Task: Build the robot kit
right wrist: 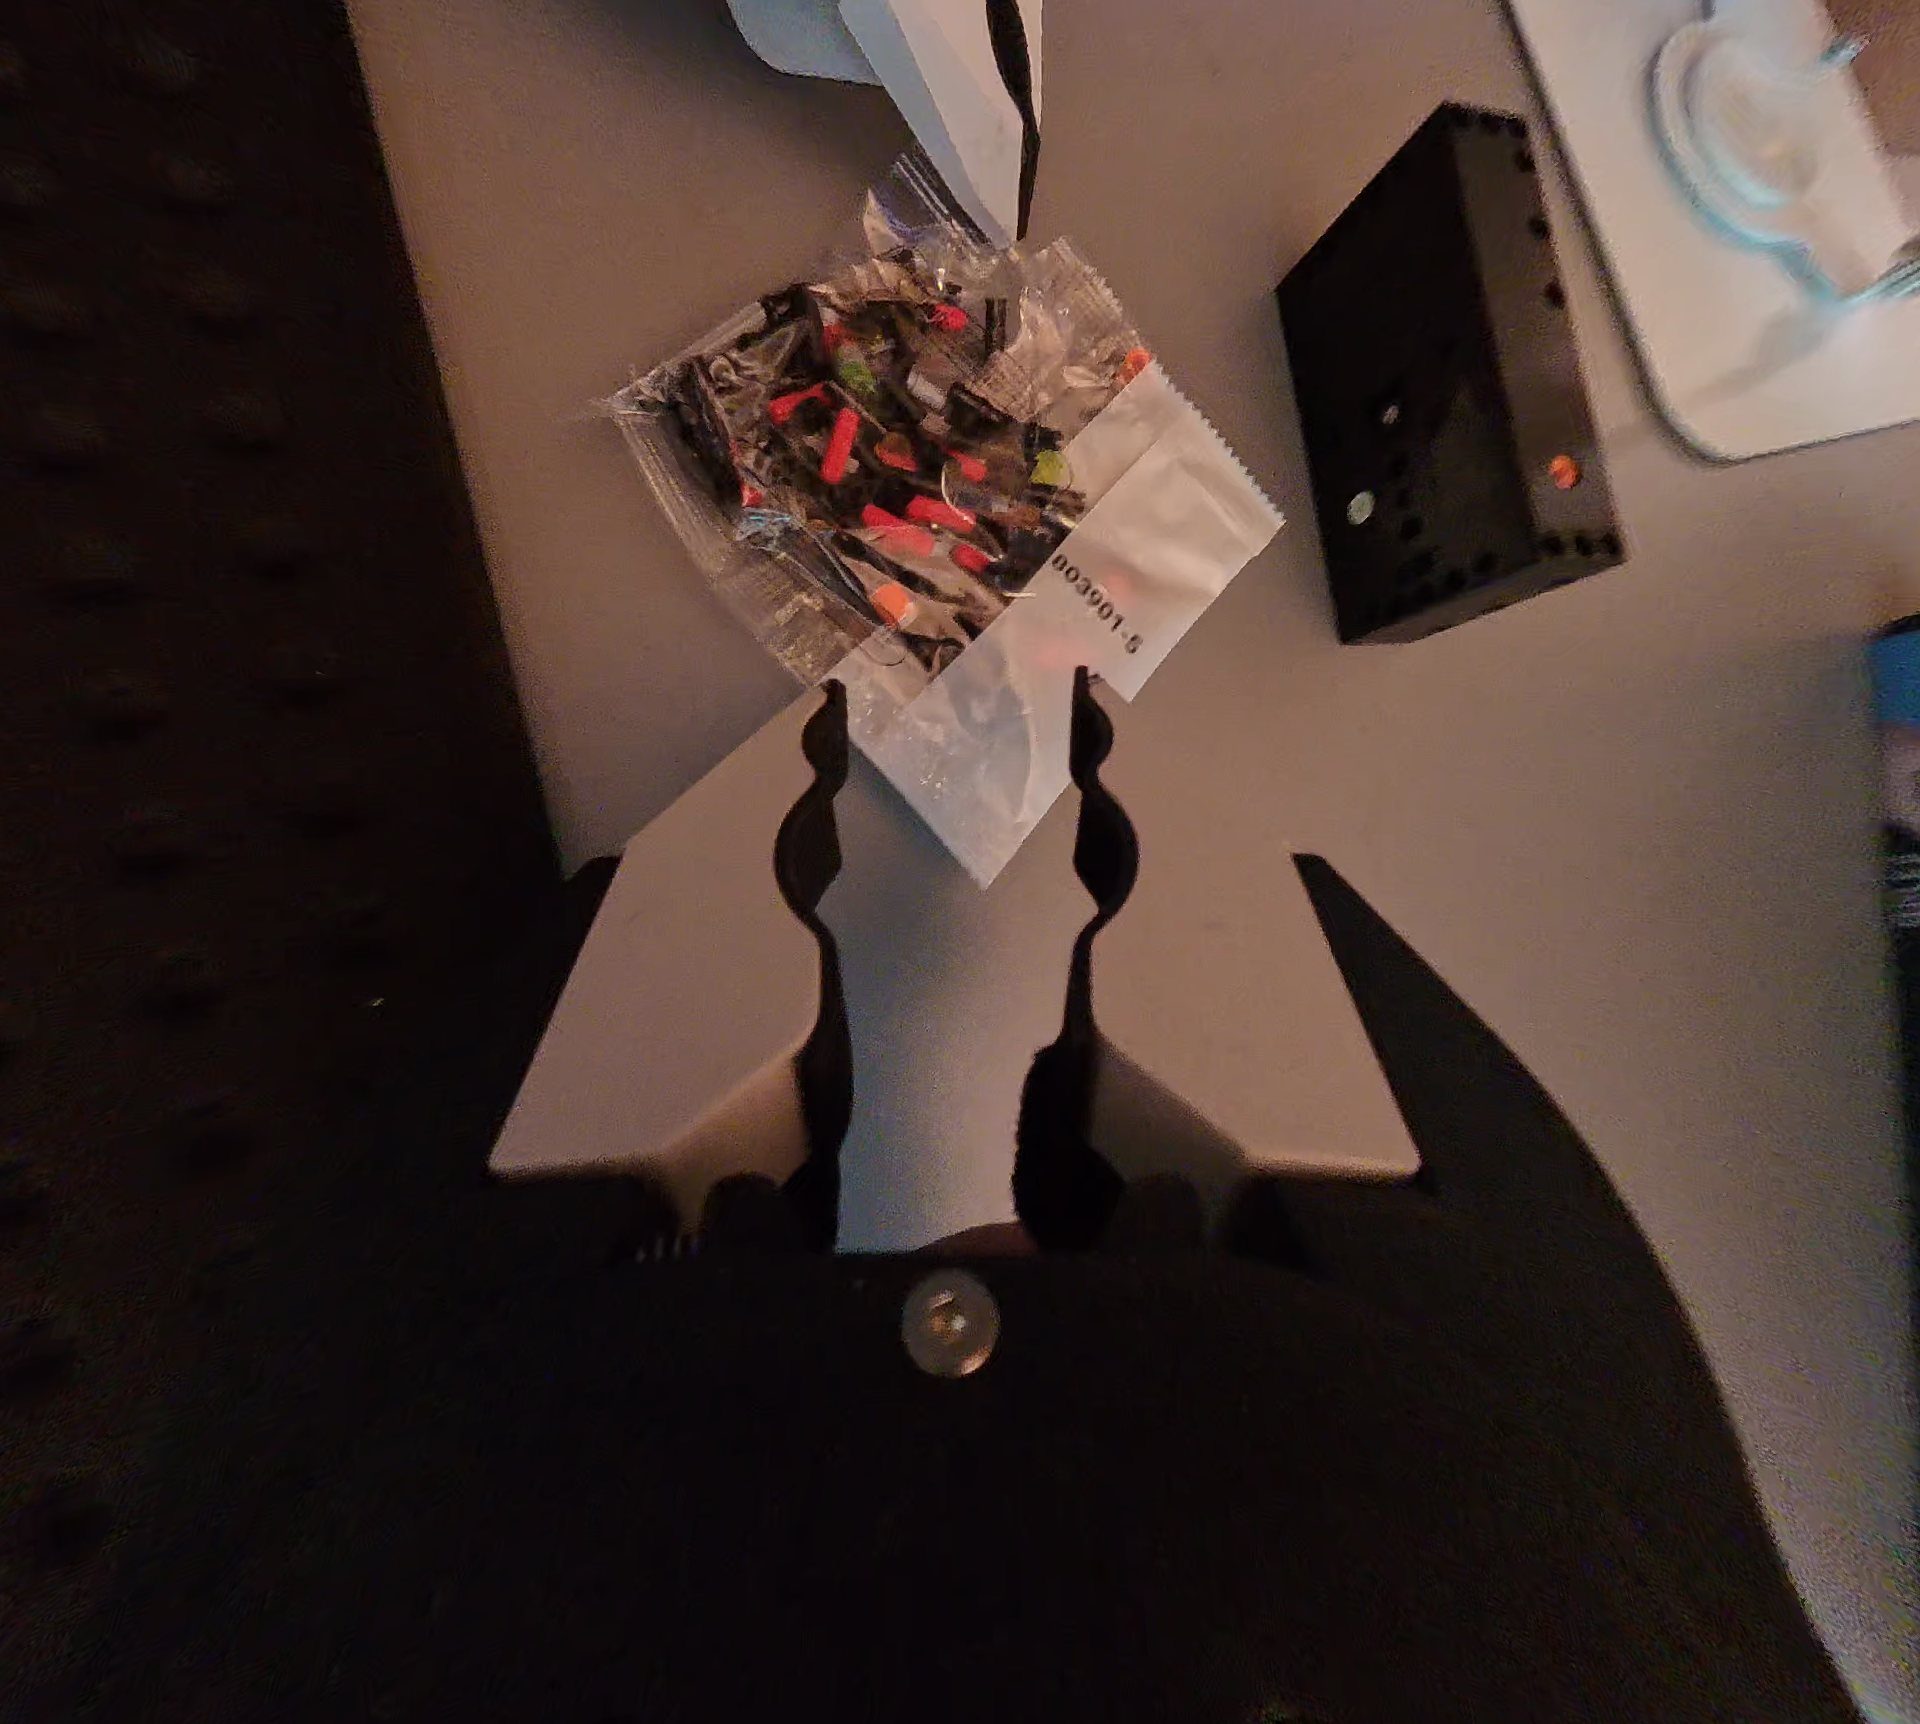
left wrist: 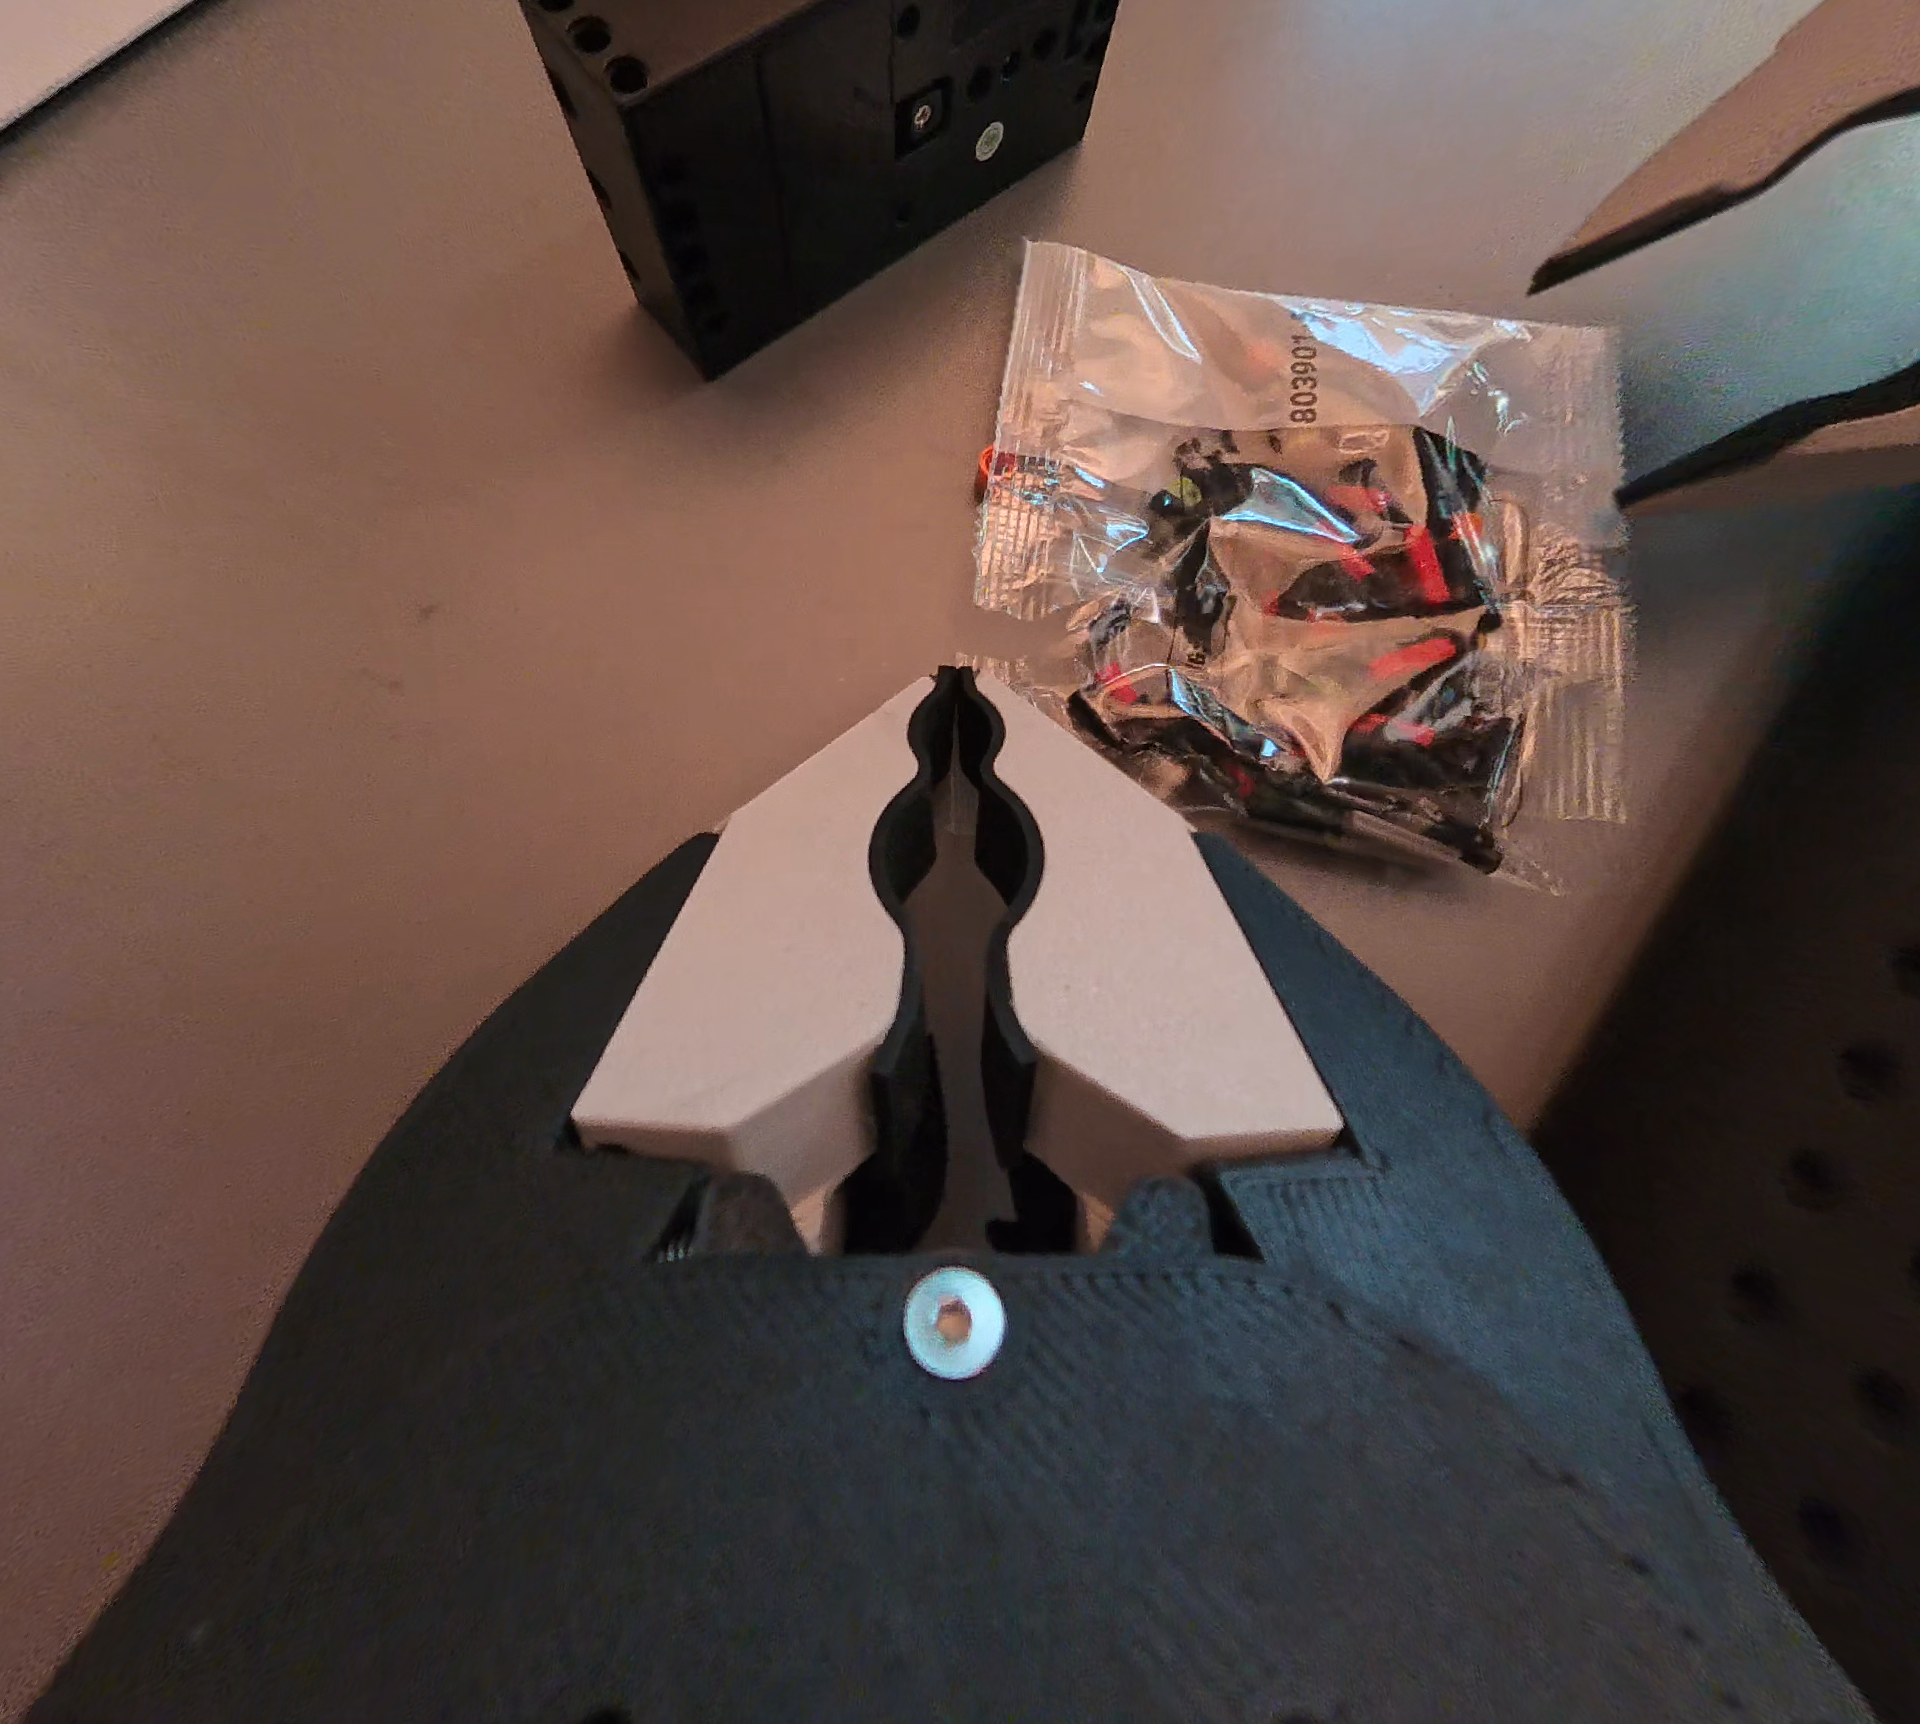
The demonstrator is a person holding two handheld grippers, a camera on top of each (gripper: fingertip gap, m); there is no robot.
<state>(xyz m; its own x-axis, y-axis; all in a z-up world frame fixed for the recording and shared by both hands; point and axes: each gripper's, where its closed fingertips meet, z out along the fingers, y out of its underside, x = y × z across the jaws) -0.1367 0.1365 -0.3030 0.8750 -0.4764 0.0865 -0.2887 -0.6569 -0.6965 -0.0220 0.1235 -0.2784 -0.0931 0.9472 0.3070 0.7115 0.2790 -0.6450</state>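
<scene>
left tongs (left wrist: 954, 677) pinching shut on the corner of the clear bag (left wrist: 1299, 573) of small red and black parts, reaching in low | right tongs (right wrist: 954, 687) gaping wide, hovering over the bag's opposite end (tips straddling it) | bag lying on grey worktop (left wrist: 312, 531) beside black box (left wrist: 831, 74)

Hobby desk: parts bag (left wrist: 1299, 573), black module (left wrist: 831, 85)

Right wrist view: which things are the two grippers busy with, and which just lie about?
With the grippers: clear bag of small parts; left gripper shut at its corner; right gripper open astride it.
Lying about: black box, glass, white mat.
</scene>
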